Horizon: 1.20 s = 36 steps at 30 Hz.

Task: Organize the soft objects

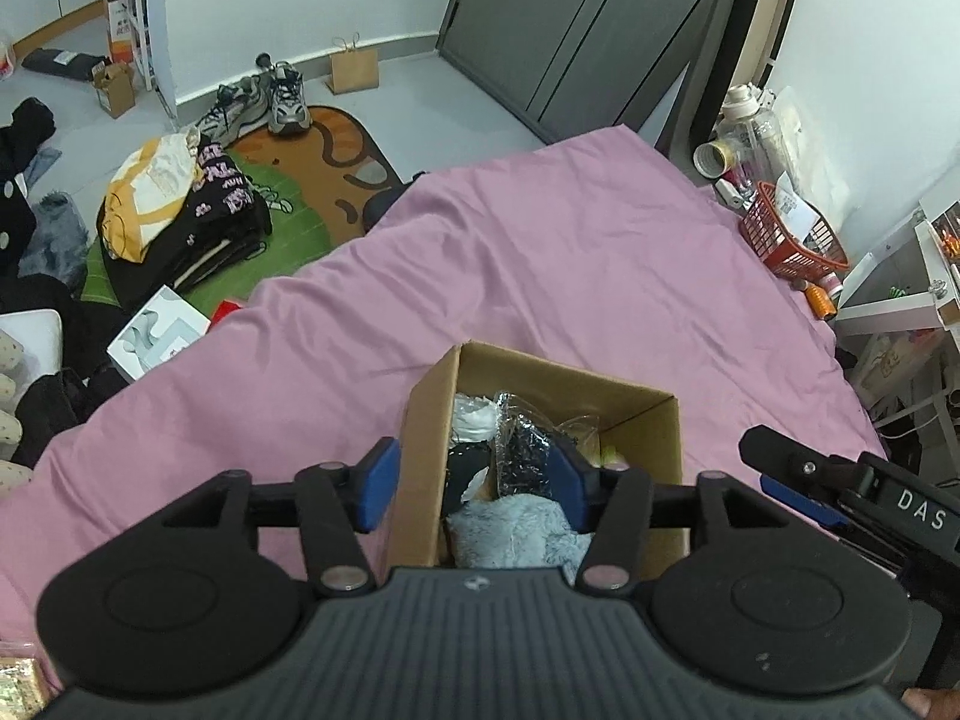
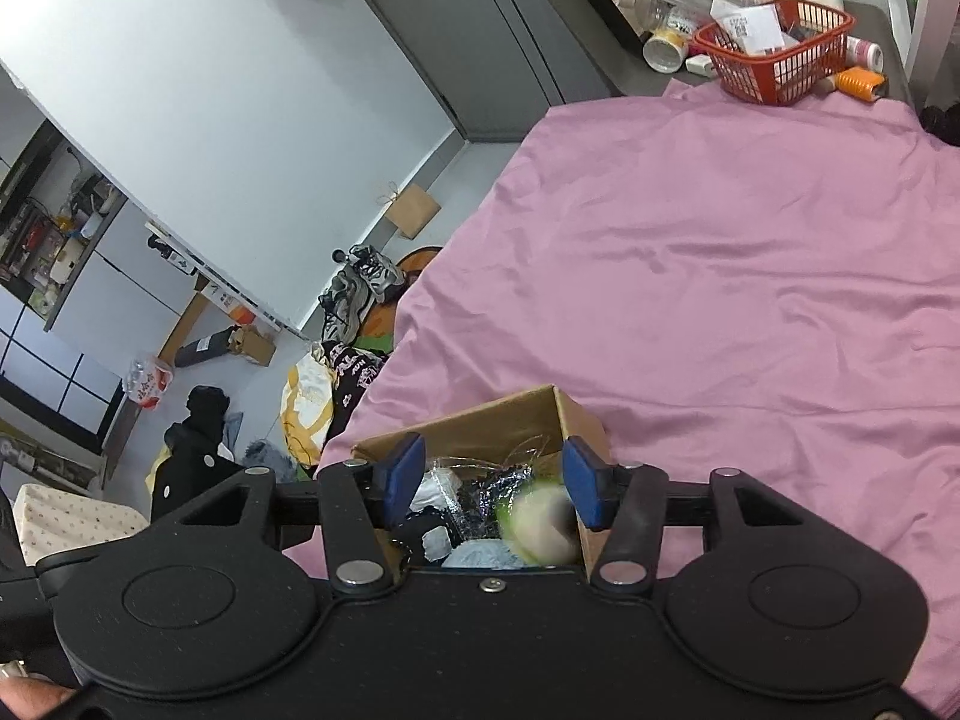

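An open cardboard box [image 1: 558, 378] stands on the pink bedsheet [image 1: 540, 252]. Inside lie a light blue fluffy item [image 1: 516, 531], black and white soft pieces and a clear crinkly wrapper [image 1: 525, 450]. My left gripper [image 1: 474, 483] is open, one finger outside the box's left wall and the other inside. The right gripper [image 2: 495, 480] hovers open over the same box [image 2: 516, 414]. A blurred green-and-white round soft thing [image 2: 543, 525] sits just below its right finger, touching neither pad. Part of the right gripper [image 1: 840, 486] shows to the right of the box in the left wrist view.
A red basket [image 1: 792, 237] with bottles and jars beside it stands at the bed's far corner [image 2: 780, 60]. On the floor to the left lie a pile of clothes [image 1: 180, 210], sneakers [image 1: 270, 99], a white carton [image 1: 159, 339] and a paper bag [image 1: 354, 69].
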### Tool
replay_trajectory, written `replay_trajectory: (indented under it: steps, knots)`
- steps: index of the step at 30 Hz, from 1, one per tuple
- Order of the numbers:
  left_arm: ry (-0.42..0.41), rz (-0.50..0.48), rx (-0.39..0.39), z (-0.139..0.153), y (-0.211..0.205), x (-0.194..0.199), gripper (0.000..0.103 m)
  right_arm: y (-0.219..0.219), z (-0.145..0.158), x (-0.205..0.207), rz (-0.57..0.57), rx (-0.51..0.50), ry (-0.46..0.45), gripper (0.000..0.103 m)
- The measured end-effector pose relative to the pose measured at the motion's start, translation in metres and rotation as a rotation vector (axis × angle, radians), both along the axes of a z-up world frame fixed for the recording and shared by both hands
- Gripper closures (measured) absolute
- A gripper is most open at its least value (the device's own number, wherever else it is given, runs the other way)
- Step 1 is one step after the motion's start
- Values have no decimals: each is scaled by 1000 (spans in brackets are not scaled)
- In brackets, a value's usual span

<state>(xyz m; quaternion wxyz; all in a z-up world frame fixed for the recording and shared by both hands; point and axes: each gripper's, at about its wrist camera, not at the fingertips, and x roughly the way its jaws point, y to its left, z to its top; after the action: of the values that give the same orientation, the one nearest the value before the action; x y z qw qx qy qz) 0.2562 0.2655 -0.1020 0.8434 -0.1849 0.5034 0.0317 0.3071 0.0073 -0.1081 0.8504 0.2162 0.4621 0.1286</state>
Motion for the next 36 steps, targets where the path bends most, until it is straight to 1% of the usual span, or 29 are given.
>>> replay_trajectory:
  steps: [1, 3, 5, 6, 9, 11, 15, 17, 20, 23, 28, 32, 34, 36]
  knots:
    - [-1, 1, 4, 2, -1, -1, 45, -1, 2, -2, -1, 0, -4, 52]
    - [-6, 2, 11, 7, -3, -6, 39, -4, 7, -6, -1, -4, -13, 50]
    - [-18, 1, 20, 12, -7, -11, 35, -8, 11, -12, -3, -6, -23, 44]
    - [-23, 0, 25, 15, -8, -14, 32, -10, 13, -16, -4, -7, -27, 43]
    - [-33, -1, 36, 24, -14, -25, 25, -14, 18, -25, 0, -9, -35, 35]
    - [-38, 0, 40, 29, -18, -33, 23, -18, 23, -34, 0, -9, -51, 28]
    - [-53, -8, 55, 39, -27, -50, 18, -25, 31, -47, 2, -18, -72, 18]
    - [-62, -8, 57, 44, -30, -60, 16, -30, 34, -52, 1, -15, -76, 9]
    - [-62, -7, 74, 49, -38, -75, 15, -35, 39, -64, 5, -18, -81, 3]
    - [-72, -12, 102, 53, -46, -91, 10, -43, 43, -77, 13, 1, -83, 0]
    - [-67, -32, 124, 56, -59, -114, 9, -51, 49, -96, 20, -17, -78, 0]
    - [-73, -38, 145, 61, -66, -132, 8, -57, 60, -109, 37, -21, -110, 0]
    - [-82, -51, 155, 66, -68, -139, 4, -59, 67, -115, 47, -31, -127, 0]
    - [-103, -76, 160, 72, -70, -144, 3, -61, 75, -121, 65, -50, -147, 0]
